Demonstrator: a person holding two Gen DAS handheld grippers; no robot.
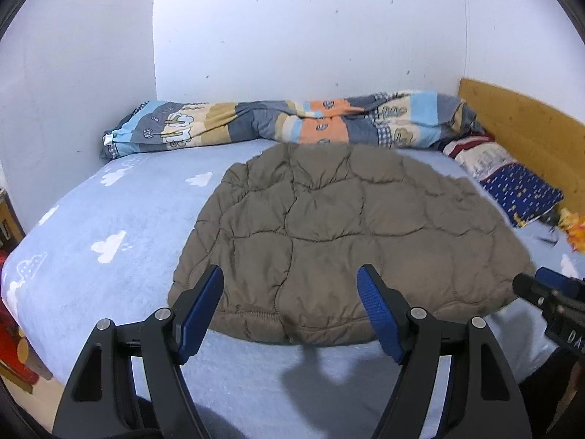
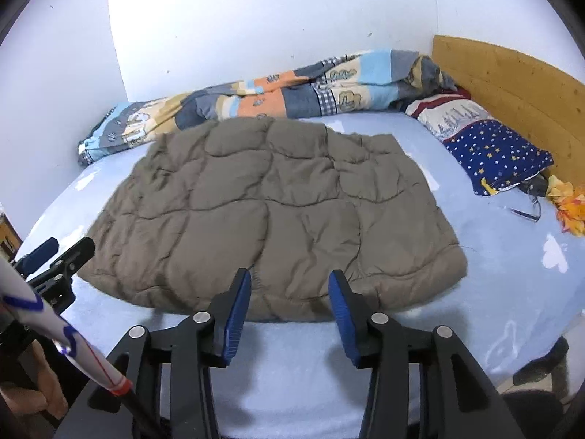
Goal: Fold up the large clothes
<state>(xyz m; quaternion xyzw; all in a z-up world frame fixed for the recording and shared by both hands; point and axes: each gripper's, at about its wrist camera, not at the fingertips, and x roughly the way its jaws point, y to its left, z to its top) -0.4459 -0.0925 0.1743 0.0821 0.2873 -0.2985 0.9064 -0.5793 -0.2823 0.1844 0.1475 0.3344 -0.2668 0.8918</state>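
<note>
Left hand-held gripper [image 1: 290,309] released | right hand-held gripper [image 2: 289,311] released | jacket [image 2: 278,212] sleeves hidden

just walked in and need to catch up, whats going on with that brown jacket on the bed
A person is folding a brown quilted jacket on a bed with a light blue cloud-print sheet, using a handheld gripper in each hand. The jacket lies spread in a flat, compact shape. Both the left gripper and the right gripper hover at its near edge with jaws open and nothing between them. A rolled patterned duvet lies along the wall, and a starry blue pillow sits by the wooden headboard.
</note>
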